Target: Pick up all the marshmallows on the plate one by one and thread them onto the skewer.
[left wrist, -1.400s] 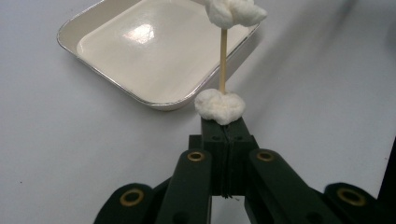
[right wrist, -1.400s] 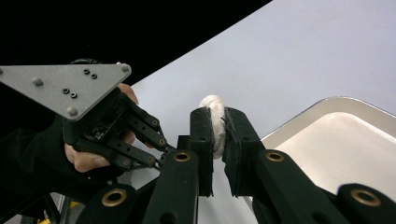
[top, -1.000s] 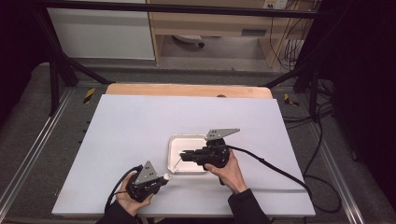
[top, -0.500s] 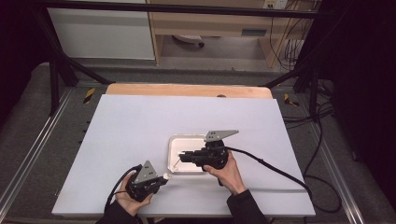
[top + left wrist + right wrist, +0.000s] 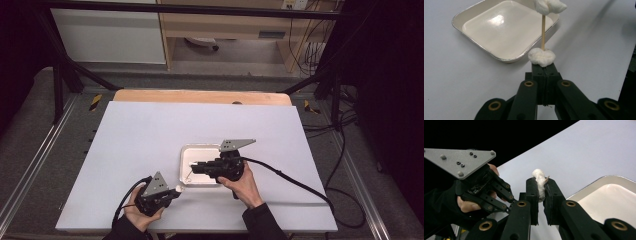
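— Cotton swab (image 5: 543,30): wooden stick, white tuft at each end, spanning the near-left corner of the tray (image 5: 186,176).
— Held how?
— Near tuft clamped at the tips of the left gripper (image 5: 543,65), jaws fully together. Far tuft squeezed inside the right gripper (image 5: 541,188), jaws nearly closed on it.
— And the surroundings?
— White table (image 5: 150,135); tray apparently empty, though glare blurs that.
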The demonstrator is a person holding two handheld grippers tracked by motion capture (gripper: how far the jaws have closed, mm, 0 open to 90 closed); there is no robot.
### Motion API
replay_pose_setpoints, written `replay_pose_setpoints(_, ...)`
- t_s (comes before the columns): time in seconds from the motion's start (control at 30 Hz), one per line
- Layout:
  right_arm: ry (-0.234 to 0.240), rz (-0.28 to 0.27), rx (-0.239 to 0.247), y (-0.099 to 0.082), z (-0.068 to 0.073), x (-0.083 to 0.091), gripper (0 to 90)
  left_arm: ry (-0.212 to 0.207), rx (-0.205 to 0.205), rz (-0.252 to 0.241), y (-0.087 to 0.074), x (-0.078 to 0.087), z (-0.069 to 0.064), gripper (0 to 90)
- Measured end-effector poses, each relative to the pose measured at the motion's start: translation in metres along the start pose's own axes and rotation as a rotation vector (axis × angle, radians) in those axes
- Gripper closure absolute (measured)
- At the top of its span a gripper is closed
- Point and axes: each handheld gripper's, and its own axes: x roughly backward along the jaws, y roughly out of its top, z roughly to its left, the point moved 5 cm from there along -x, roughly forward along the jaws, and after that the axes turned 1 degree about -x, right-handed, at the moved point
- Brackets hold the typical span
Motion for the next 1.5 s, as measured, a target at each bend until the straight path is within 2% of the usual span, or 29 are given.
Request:
replay_pose_setpoints(0.47, 0.011, -0.003, -0.002, -0.003, 0.001, -0.003, 83.3, -0.007, 0.005, 0.001, 0.000, -0.001, -0.001, 89.2)
replay_pose_setpoints(0.8, 0.008, 0.014, 0.002, -0.005, 0.000, -0.004, 83.6, -0.004, 0.002, 0.005, 0.000, -0.001, -0.001, 89.3)
replay_pose_setpoints(0.83, 0.007, 0.019, -0.001, -0.006, 0.000, -0.005, 83.7, -0.025, 0.009, -0.032, 0.003, 0.000, -0.001, 89.2)
replay_pose_setpoints(0.87, 0.024, 0.062, -0.001, -0.010, 0.001, -0.008, 83.6, -0.023, 0.015, -0.064, 0.011, 0.005, -0.002, 89.3)
replay_pose_setpoints(0.9, 0.039, 0.123, 0.006, -0.021, 0.003, -0.018, 83.7, 0.043, -0.036, -0.041, 0.017, 0.007, -0.003, 89.2)
replay_pose_setpoints(0.93, 0.051, 0.115, 0.014, -0.028, 0.005, -0.028, 83.7, 0.072, -0.042, -0.038, 0.015, 0.006, -0.002, 89.2)
replay_pose_setpoints(0.97, 0.048, 0.085, 0.005, -0.029, 0.005, -0.031, 83.4, 0.041, 0.005, -0.054, 0.011, 0.005, 0.000, 89.3)
replay_pose_setpoints(1.0, 0.060, 0.072, 0.001, -0.030, 0.004, -0.034, 83.1, 0.028, 0.001, -0.049, 0.007, 0.006, 0.002, 89.2)
replay_pose_setpoints(1.07, 0.081, 0.063, -0.012, -0.031, 0.003, -0.037, 82.7, 0.036, -0.004, -0.063, 0.008, 0.010, 0.003, 89.2)
replay_pose_setpoints(1.13, 0.086, 0.039, -0.017, -0.027, 0.004, -0.035, 81.9, 0.024, 0.005, -0.073, 0.010, 0.010, 0.004, 89.2)
replay_pose_setpoints(1.2, 0.066, 0.035, -0.003, -0.024, 0.004, -0.032, 81.3, 0.027, -0.003, -0.051, 0.008, 0.007, 0.003, 89.2)
replay_pose_setpoints(1.27, 0.051, 0.006, -0.003, -0.018, 0.003, -0.024, 81.6, 0.015, 0.006, -0.056, 0.007, 0.007, 0.003, 89.2)
replay_pose_setpoints(1.5, 0.041, 0.003, -0.001, -0.016, 0.002, -0.018, 81.2, 0.012, 0.000, -0.061, 0.009, 0.007, 0.002, 89.1)
